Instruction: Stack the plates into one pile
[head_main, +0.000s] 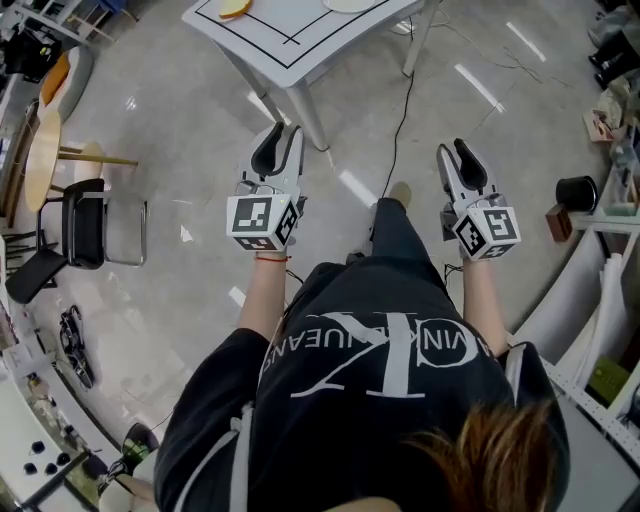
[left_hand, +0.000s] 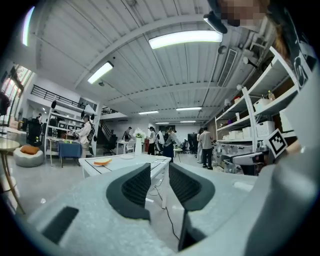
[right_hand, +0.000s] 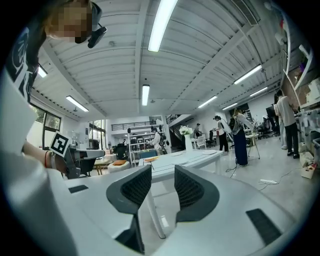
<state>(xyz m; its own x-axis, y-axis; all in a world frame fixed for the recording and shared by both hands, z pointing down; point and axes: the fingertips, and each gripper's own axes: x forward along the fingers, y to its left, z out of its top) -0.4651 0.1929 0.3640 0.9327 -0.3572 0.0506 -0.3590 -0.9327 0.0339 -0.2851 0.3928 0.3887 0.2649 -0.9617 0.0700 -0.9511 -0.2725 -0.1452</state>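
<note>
A white table (head_main: 300, 45) with black lines stands ahead of me at the top of the head view. On it lie an orange plate (head_main: 234, 8) and a pale plate (head_main: 347, 4), both cut by the frame edge. My left gripper (head_main: 275, 140) and right gripper (head_main: 455, 155) are held level over the floor, short of the table, both open and empty. In the left gripper view the jaws of the left gripper (left_hand: 159, 182) frame the table (left_hand: 125, 162) and the orange plate (left_hand: 102, 161). The right gripper (right_hand: 162, 187) also faces the table (right_hand: 192, 159).
A black chair (head_main: 85, 222) and a round wooden table (head_main: 42, 155) stand at the left. White shelving (head_main: 610, 300) and a black pot (head_main: 577, 192) line the right side. A cable (head_main: 400, 110) runs across the floor under the table. Several people stand far off.
</note>
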